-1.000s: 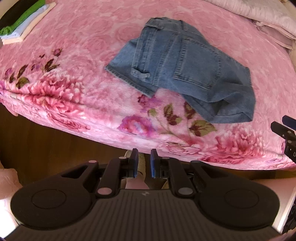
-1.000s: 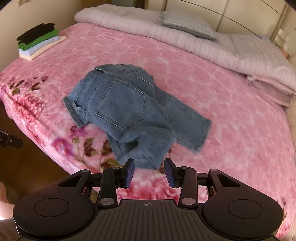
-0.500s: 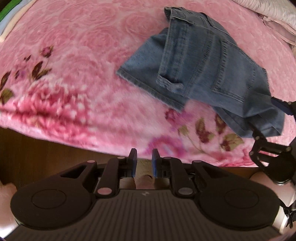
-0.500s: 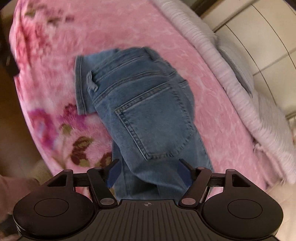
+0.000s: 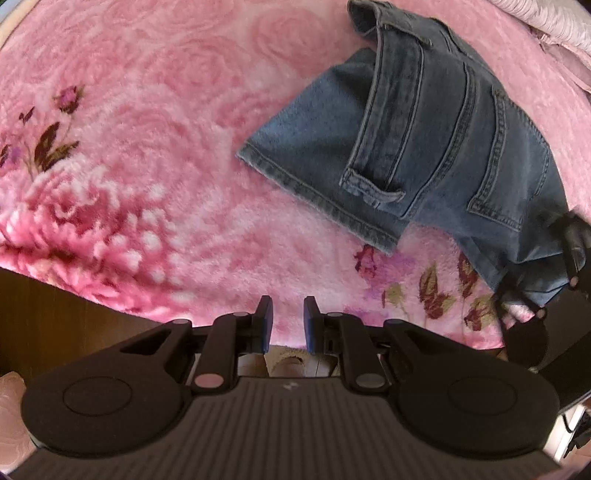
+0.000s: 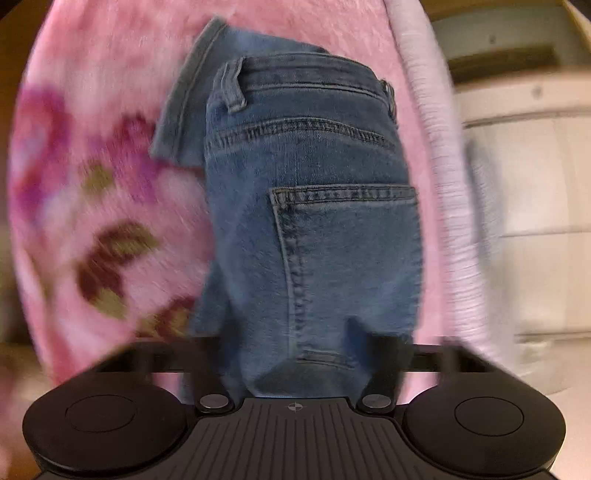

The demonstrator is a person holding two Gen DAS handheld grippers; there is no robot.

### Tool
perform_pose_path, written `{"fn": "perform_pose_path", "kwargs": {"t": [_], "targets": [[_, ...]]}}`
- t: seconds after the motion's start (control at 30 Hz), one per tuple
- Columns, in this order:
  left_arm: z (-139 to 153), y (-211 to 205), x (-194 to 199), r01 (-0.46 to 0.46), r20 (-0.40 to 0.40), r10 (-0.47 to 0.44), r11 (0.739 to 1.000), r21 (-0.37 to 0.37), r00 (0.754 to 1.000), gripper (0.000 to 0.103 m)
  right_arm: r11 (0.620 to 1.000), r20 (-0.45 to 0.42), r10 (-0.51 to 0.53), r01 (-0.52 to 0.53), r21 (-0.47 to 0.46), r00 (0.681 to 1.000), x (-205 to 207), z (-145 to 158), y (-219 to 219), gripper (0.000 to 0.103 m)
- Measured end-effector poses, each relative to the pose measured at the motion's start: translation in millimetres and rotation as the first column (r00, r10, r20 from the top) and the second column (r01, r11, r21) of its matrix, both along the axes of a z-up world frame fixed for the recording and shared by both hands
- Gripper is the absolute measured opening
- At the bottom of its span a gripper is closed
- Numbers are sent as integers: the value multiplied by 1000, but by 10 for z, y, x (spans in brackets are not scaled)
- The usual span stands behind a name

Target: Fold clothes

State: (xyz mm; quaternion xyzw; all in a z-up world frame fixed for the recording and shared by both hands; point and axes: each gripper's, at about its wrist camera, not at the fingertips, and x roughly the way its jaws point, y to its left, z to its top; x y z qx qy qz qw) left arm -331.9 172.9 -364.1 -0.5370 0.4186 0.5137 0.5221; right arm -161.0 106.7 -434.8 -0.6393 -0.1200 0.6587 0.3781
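Observation:
A pair of blue jeans (image 5: 424, 129) lies crumpled on the pink flowered blanket (image 5: 166, 147), back pockets up, one hemmed leg end sticking out to the left. My left gripper (image 5: 288, 325) hovers at the bed's front edge, left of the jeans; its fingers stand a narrow gap apart with nothing between them. My right gripper (image 5: 546, 266) sits at the jeans' near right end. In the blurred right wrist view the jeans (image 6: 314, 221) fill the middle, and the right gripper (image 6: 303, 350) is spread wide open with denim lying between its fingers.
A pale quilt (image 6: 443, 184) lies along the far side of the bed and shows at the top right corner (image 5: 554, 22) in the left wrist view. White cupboard doors (image 6: 535, 184) stand behind it. Dark wooden floor (image 5: 37, 314) lies below the bed's edge.
Both grippers moved in toward the bed. The right gripper opened wider and came down onto the near end of the jeans. The stack of folded clothes has left both views.

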Motion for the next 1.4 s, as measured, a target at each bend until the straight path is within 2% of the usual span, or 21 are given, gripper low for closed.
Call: {"fn": "perform_pose_path", "kwargs": {"t": [0.07,0.13,0.17,0.2,0.23,0.27,0.37,0.5,0.6,0.7,0.8,0.87,0.93,0.97,1.0,1.1,1.2,1.23,1.3,1.4], "targets": [[36,8,25,-12,-6,12,1000,1,1000,13,994,-143,-90,81,-71,986,132,282,164,8],[81,33,60,-33,-8,33,999,4,999,13,977,-277,-187,149,-154,943,266,569,328,7],[103,48,78,-43,-9,43,999,5,999,13,955,-363,-269,198,-223,892,388,743,449,7],[126,62,97,-54,-10,54,999,6,998,13,924,-442,-357,240,-299,823,519,922,575,6],[149,83,128,-64,-11,64,998,9,998,13,882,-526,-453,279,-379,719,712,1101,721,6],[172,107,165,-72,-15,73,997,13,997,13,834,-593,-544,303,-461,594,916,1280,871,6],[285,214,328,-95,-26,96,994,46,995,13,722,-635,-684,454,-522,358,1627,1349,931,6],[457,383,582,-118,-25,121,987,106,992,13,521,-644,-765,600,-607,13,2582,1411,986,6],[504,500,775,-139,0,140,981,135,990,13,344,-619,-743,650,-677,-252,3298,1458,1028,5],[455,560,941,-159,13,159,978,133,987,13,160,-570,-654,645,-747,-498,4014,1504,1069,4],[367,558,1083,-168,17,167,978,120,986,13,-17,-499,-502,585,-811,-706,4730,1551,1110,6],[303,548,1172,-172,28,170,979,109,985,14,-124,-443,-373,517,-847,-815,5207,1582,1138,17],[239,518,1237,-188,46,184,978,92,982,15,-179,-410,-465,537,-824,-785,5319,1430,1131,37],[211,491,1254,-201,61,197,976,85,979,15,-203,-390,-516,551,-809,-762,5361,1347,1126,42],[193,458,1264,-215,73,210,973,78,975,16,-209,-373,-563,564,-799,-738,5385,1272,1146,46],[135,342,1220,-273,90,268,960,58,959,21,-194,-365,-631,595,-780,-685,5315,1131,955,50],[50,236,1068,-366,95,360,930,47,928,24,-179,-357,-649,590,-787,-672,5277,983,872,52],[16,207,994,-407,99,401,912,45,911,24,-173,-358,-643,585,-793,-677,5238,917,783,53],[-41,159,809,-512,125,503,857,52,855,24,-163,-366,-634,580,-798,-681,5262,823,727,54],[-136,161,541,-650,181,632,757,68,754,26,-151,-388,-625,593,-791,-677,5256,761,616,56]]}}
